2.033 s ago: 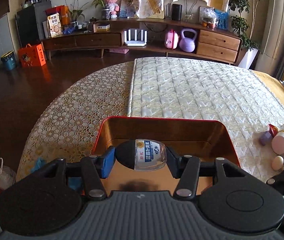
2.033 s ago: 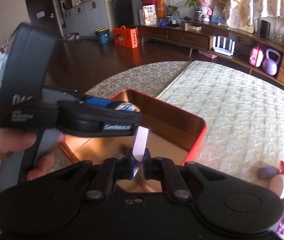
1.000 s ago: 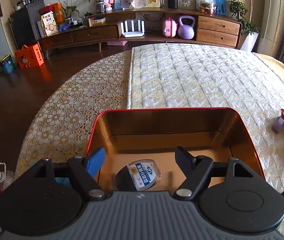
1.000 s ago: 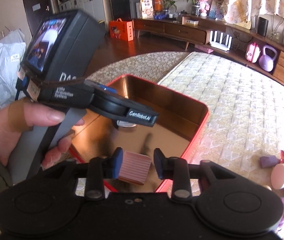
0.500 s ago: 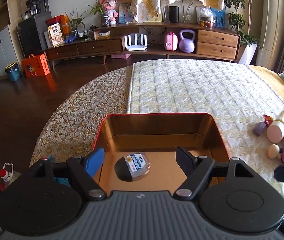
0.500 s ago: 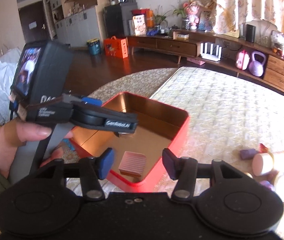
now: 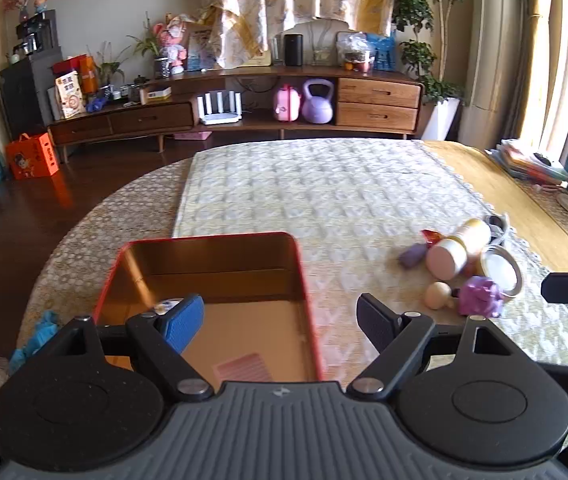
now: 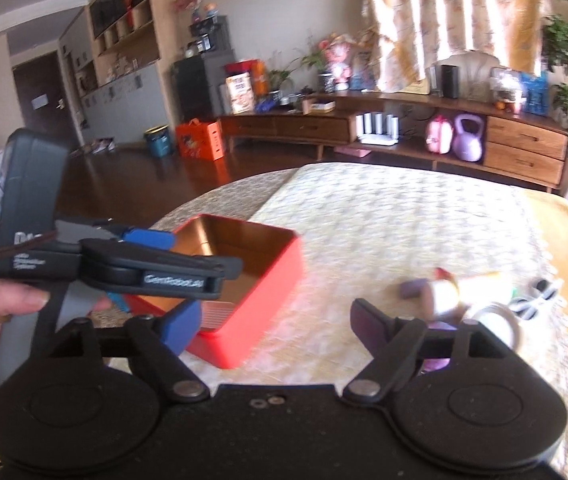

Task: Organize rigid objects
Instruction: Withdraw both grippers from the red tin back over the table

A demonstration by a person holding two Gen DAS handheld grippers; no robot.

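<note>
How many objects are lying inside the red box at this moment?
2. A pink ribbed block lies near the front edge of the red box; a small labelled bottle sits at its left, mostly hidden behind the left claw, so others may be hidden.

left tongs (image 7: 280,322): opening, nothing between | right tongs (image 8: 274,326): opening, nothing between

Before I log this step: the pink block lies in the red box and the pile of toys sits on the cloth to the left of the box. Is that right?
One thing is wrong: the pile of toys sits to the right of the red box, not the left. The left wrist view shows it. The pink block does lie in the box.
</note>
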